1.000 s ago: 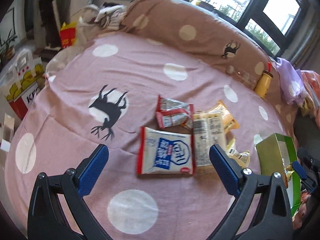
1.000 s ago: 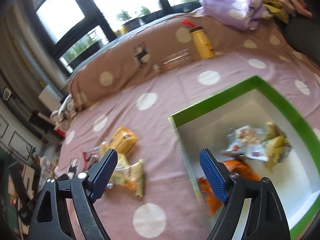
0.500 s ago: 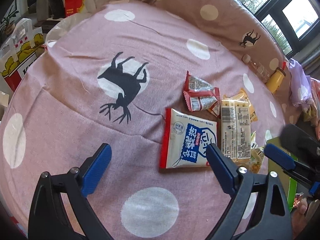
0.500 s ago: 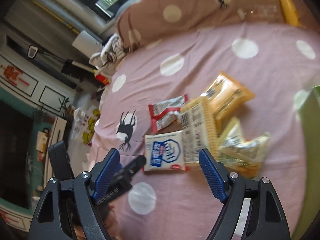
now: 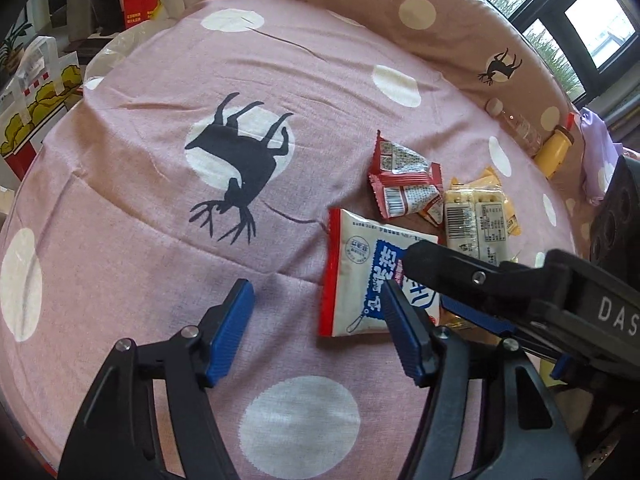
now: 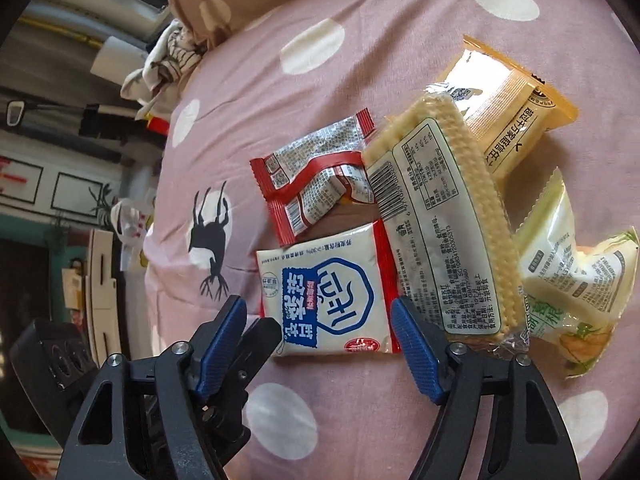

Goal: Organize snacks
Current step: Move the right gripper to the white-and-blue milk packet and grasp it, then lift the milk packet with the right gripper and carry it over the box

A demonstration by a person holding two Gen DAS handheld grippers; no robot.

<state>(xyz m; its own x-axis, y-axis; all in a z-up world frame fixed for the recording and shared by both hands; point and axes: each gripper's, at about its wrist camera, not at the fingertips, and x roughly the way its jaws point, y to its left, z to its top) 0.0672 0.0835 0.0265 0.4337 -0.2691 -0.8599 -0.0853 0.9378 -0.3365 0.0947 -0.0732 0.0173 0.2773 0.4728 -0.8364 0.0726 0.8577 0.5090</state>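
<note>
A white, blue and red snack packet (image 6: 320,300) lies flat on the pink dotted bedcover (image 5: 160,240). My right gripper (image 6: 320,340) hovers over its near edge. Its jaws are closing, the packet sits between them, and the pads do not press on it. My left gripper (image 5: 320,332) hangs low just left of the same packet (image 5: 360,272). Its jaws are closing with only the packet's corner and bedcover between them. Behind the packet lie a red packet (image 6: 316,176), a long cracker pack (image 6: 440,220), an orange packet (image 6: 508,100) and a green-white packet (image 6: 572,280).
A brown dotted pillow (image 5: 400,12) runs along the far side of the bed, with a clear bottle (image 5: 516,124) and a yellow bottle (image 5: 554,148) against it. Purple cloth (image 5: 600,160) lies at the right. Paper bags (image 5: 24,120) stand off the bed's left edge.
My right gripper swung from above the green box to the snack pile and now enters the left wrist view. The left gripper sank a little and its jaws narrowed markedly.
</note>
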